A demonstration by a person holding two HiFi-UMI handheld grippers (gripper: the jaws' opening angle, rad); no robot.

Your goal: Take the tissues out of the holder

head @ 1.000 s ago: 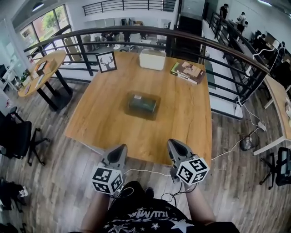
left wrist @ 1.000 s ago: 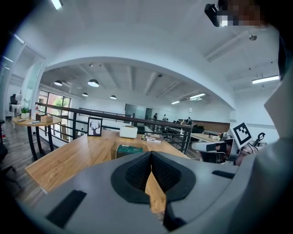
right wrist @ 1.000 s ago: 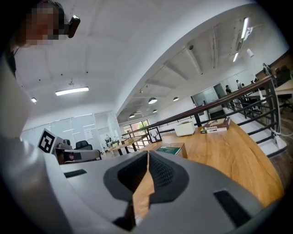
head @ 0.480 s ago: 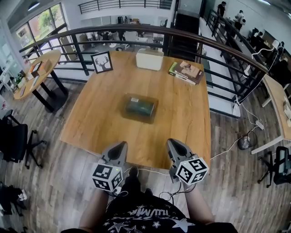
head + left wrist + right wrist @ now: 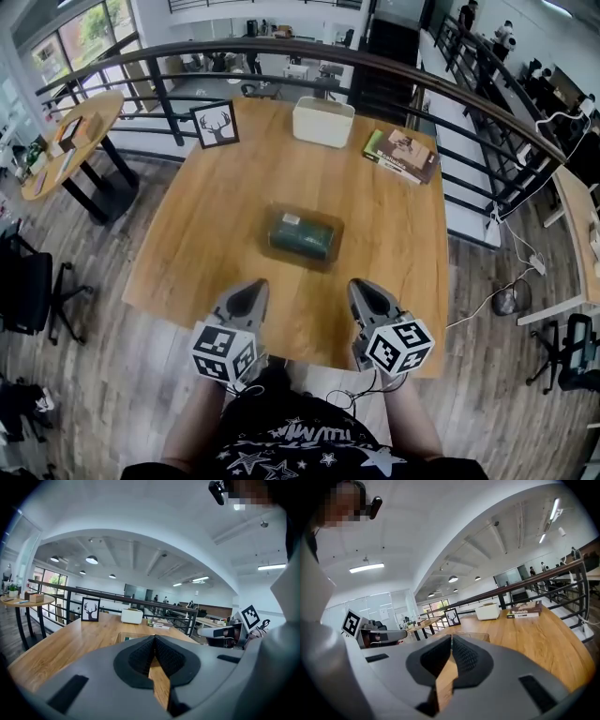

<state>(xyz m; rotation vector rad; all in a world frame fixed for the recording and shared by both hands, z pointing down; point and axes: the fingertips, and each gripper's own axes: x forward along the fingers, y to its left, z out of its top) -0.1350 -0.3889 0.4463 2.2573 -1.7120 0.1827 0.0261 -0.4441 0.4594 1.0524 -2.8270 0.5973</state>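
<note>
A clear holder (image 5: pixel 302 237) with a dark green tissue pack (image 5: pixel 300 240) inside lies flat in the middle of the wooden table (image 5: pixel 206 225). My left gripper (image 5: pixel 252 285) hovers over the table's near edge, short of the holder and to its left. My right gripper (image 5: pixel 360 284) hovers beside it, short of the holder and to its right. Both are shut and empty, fingertips touching. In the left gripper view the jaw tips (image 5: pixel 153 637) meet, with the holder (image 5: pixel 132 636) just past them. In the right gripper view the holder (image 5: pixel 474 636) shows beyond the closed tips (image 5: pixel 451 636).
At the table's far side stand a framed deer picture (image 5: pixel 215 124), a white box (image 5: pixel 323 122) and a book (image 5: pixel 401 155). A dark railing (image 5: pixel 281 54) curves behind the table. A round side table (image 5: pixel 66 141) and a black office chair (image 5: pixel 23 286) are at the left.
Both grippers have moved forward from in front of the table to over its near edge. The holder now lies closer to them in the head view.
</note>
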